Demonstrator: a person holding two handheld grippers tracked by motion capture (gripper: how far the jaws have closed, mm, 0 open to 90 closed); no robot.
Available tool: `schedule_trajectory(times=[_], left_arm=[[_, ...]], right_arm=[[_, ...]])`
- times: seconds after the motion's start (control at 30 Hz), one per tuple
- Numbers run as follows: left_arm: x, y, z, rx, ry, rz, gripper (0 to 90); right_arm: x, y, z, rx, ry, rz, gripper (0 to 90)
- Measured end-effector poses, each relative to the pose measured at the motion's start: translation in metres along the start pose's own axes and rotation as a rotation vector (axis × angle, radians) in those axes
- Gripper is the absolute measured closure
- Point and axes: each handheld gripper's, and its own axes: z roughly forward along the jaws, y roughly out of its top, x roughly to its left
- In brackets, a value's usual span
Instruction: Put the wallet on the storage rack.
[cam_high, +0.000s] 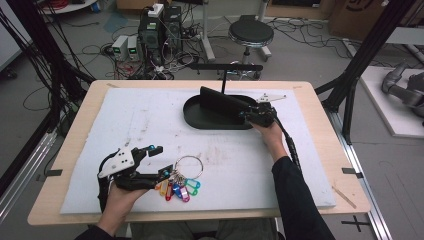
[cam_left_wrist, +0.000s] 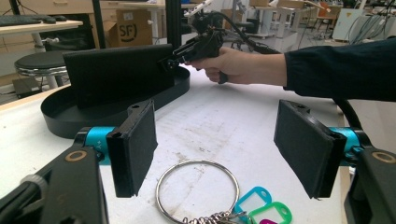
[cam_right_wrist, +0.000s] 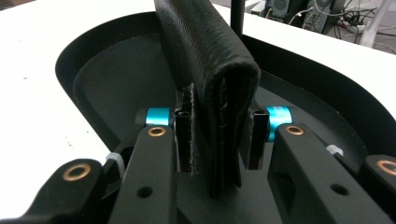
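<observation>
A black wallet (cam_high: 222, 102) (cam_left_wrist: 116, 74) (cam_right_wrist: 205, 56) stands on its edge in a black oval tray (cam_high: 200, 120) (cam_left_wrist: 60, 119) (cam_right_wrist: 93, 70) at the far middle of the mat. My right gripper (cam_high: 247, 116) (cam_left_wrist: 170, 60) (cam_right_wrist: 219, 135) straddles the wallet's near end. One pad lies against it and a thin gap shows at the other, so the gripper is open. Near the front edge, my left gripper (cam_high: 161, 161) (cam_left_wrist: 219, 144) is wide open just above a metal key ring (cam_high: 188, 167) (cam_left_wrist: 196, 191) with several coloured tags (cam_high: 180, 190) (cam_left_wrist: 261, 210). Nothing is between its pads.
A white foam mat (cam_high: 150, 125) covers the wooden table (cam_high: 75, 145). A thin black post (cam_high: 223, 80) with a crossbar rises just behind the tray. On the floor beyond are a stool (cam_high: 250, 32), computer boxes and cables. Black frame poles stand at both sides.
</observation>
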Motion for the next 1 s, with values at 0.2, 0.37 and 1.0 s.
schedule_trajectory(times=[0.2,0.37,1.0], left_arm=[[0.0,-0.001,-0.001,0.001,0.001,0.0,29.8],[0.001,-0.001,-0.001,0.006,0.004,0.004,29.8],[0.014,-0.009,0.007,0.049,0.038,-0.01,27.8]], right_arm=[[0.001,0.001,-0.002,0.014,-0.028,0.01,63.1],[0.001,0.004,-0.008,0.034,-0.064,0.042,43.9],[0.023,0.002,-0.113,-0.088,0.01,0.029,33.2]])
